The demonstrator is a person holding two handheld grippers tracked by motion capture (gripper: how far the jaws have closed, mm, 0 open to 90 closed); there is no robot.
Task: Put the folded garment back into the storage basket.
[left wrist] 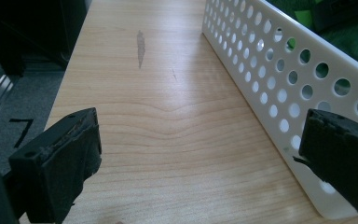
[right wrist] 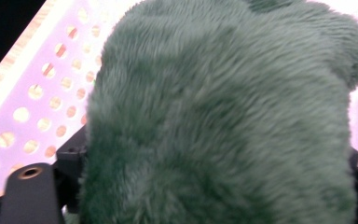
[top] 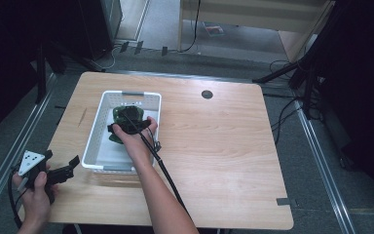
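Right gripper: we find it inside the white basket; green plush toy sits between its jaws, grip apparently loose, pads hidden.
Left gripper: jaws wide apart, holding nothing, beside basket.

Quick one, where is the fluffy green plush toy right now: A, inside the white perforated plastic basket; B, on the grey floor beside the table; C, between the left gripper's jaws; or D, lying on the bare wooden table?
A: in the high view the fluffy green plush toy sits within the walls of the white perforated plastic basket, under the right gripper.
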